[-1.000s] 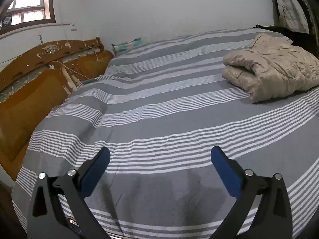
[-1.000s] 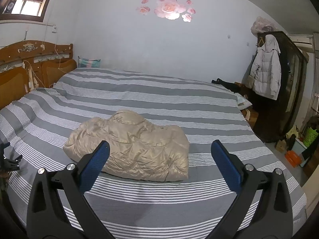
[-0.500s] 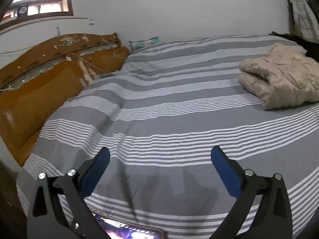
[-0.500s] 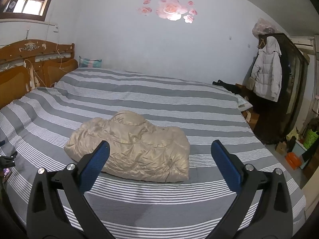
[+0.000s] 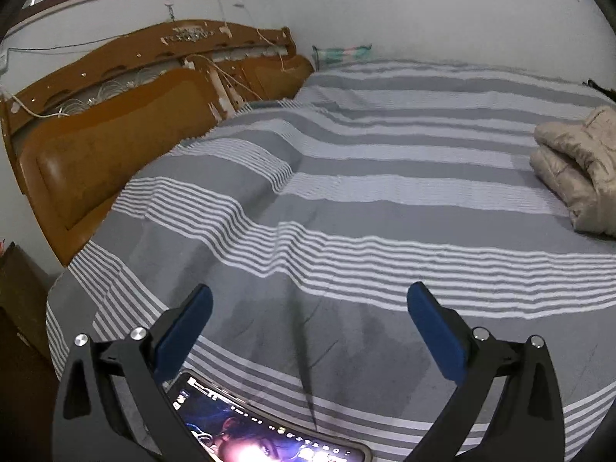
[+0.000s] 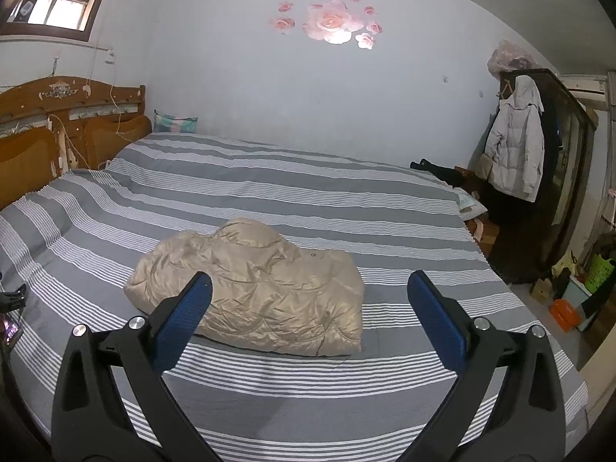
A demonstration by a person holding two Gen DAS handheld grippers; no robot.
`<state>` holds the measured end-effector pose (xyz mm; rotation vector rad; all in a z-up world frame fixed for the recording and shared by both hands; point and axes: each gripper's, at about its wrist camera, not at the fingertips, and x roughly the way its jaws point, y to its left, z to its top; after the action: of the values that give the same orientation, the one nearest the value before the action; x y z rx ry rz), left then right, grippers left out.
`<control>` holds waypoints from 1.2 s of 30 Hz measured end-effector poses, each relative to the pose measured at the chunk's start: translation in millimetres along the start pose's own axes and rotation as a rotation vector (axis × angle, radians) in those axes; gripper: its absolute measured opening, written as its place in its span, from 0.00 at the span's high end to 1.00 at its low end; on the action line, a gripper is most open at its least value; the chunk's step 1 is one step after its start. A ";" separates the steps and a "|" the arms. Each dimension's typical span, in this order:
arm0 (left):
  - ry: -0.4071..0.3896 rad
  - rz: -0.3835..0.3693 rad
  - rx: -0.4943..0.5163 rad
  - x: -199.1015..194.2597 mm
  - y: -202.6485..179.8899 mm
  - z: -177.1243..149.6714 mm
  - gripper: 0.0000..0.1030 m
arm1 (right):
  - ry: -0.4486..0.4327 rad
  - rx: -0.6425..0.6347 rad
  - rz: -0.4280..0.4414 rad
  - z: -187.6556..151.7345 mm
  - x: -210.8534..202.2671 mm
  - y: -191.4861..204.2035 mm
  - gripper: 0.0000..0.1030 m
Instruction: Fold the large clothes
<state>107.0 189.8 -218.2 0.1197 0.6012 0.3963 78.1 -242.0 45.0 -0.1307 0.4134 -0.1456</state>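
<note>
A beige padded jacket (image 6: 254,288) lies folded in a bundle on the grey striped bed (image 6: 292,188), near its front edge. My right gripper (image 6: 308,300) hovers open just in front of the jacket, with nothing between its blue pads. In the left wrist view the same jacket (image 5: 577,169) shows only at the far right edge. My left gripper (image 5: 308,315) is open over bare sheet at the bed's near left corner, well away from the jacket.
A lit phone (image 5: 269,431) lies on the sheet under my left gripper. The wooden headboard (image 5: 115,123) runs along the left. A dark wardrobe (image 6: 554,169) with a grey coat (image 6: 516,146) stands at the right, with floor clutter (image 6: 569,300) beside it.
My left gripper has swung left and back toward the bed's corner; the jacket slid to the frame's right edge and the phone came into view. The right gripper has barely moved.
</note>
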 end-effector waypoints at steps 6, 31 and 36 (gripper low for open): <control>-0.047 -0.013 0.017 -9.8 -4.8 2.1 0.02 | -0.002 0.009 -0.011 -1.5 0.7 -2.4 0.03; -0.106 -0.046 0.081 -9.0 -17.7 8.1 0.02 | 0.013 0.000 -0.016 -2.3 6.3 4.3 0.03; -0.107 -0.051 0.108 -13.7 -24.9 5.4 0.02 | 0.015 -0.003 -0.012 -2.5 8.7 5.3 0.03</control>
<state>108.0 161.5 -212.1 0.2273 0.5190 0.3059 85.6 -238.5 38.5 -0.1353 0.4279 -0.1577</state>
